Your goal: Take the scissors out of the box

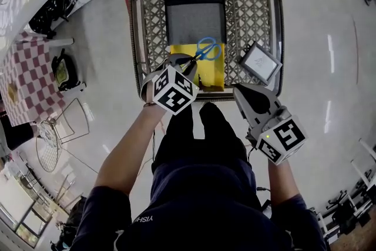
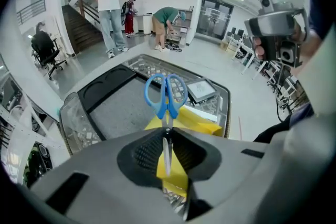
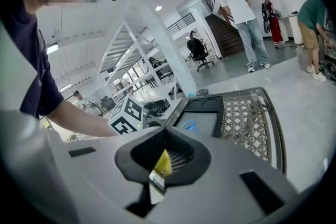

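Observation:
Blue-handled scissors (image 1: 207, 49) hang above a yellow box (image 1: 211, 72) in the wire cart (image 1: 271, 20). My left gripper (image 1: 187, 63) is shut on their metal blades. In the left gripper view the scissors (image 2: 166, 94) point handles away and up, the blades pinched between the jaws of the left gripper (image 2: 167, 136), with the yellow box (image 2: 202, 124) below. My right gripper (image 1: 244, 91) is held at the cart's near rim, to the right of the box, shut with nothing in it. The right gripper (image 3: 164, 131) looks over the cart from that side.
A black tray with a grey pad (image 1: 194, 9) fills the cart's far half. A small framed panel (image 1: 259, 63) leans in the cart's near right corner. A checkered table (image 1: 29, 70) stands left of the cart. Several people (image 2: 110, 2) stand farther back.

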The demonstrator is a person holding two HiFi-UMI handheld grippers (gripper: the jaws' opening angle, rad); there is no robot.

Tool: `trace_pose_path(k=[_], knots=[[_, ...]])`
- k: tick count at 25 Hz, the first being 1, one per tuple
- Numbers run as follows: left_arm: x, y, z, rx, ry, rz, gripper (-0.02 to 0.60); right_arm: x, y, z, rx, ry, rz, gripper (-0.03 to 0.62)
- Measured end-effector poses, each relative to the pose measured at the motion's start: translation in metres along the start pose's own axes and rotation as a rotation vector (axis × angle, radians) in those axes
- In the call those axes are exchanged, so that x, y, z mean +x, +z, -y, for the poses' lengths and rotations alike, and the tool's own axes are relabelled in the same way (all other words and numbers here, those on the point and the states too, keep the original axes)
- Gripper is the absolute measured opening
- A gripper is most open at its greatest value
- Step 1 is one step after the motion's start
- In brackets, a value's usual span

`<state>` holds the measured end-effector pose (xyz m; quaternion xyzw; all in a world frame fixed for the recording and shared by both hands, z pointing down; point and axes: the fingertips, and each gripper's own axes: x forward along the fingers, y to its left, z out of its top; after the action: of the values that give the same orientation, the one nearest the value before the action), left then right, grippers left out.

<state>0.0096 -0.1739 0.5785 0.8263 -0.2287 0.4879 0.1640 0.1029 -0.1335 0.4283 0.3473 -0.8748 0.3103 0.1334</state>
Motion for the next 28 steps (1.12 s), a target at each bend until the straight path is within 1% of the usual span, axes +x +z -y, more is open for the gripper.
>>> trace_pose_path(k=[7,15,28], knots=[[-0.058,0.03,-0.007,-0.023,0.007,0.136,0.074,0.002,0.034,-0.02,-0.055,-0.021,0.046,0.018],[-0.125,0.055,-0.016,-0.027,0.022,0.292,0.074,0.012,0.066,-0.044,-0.132,-0.052,0.077,0.018],[-0.204,0.06,-0.033,-0.015,0.05,0.435,0.074,0.025,0.106,-0.081,-0.234,-0.082,0.114,0.018]])
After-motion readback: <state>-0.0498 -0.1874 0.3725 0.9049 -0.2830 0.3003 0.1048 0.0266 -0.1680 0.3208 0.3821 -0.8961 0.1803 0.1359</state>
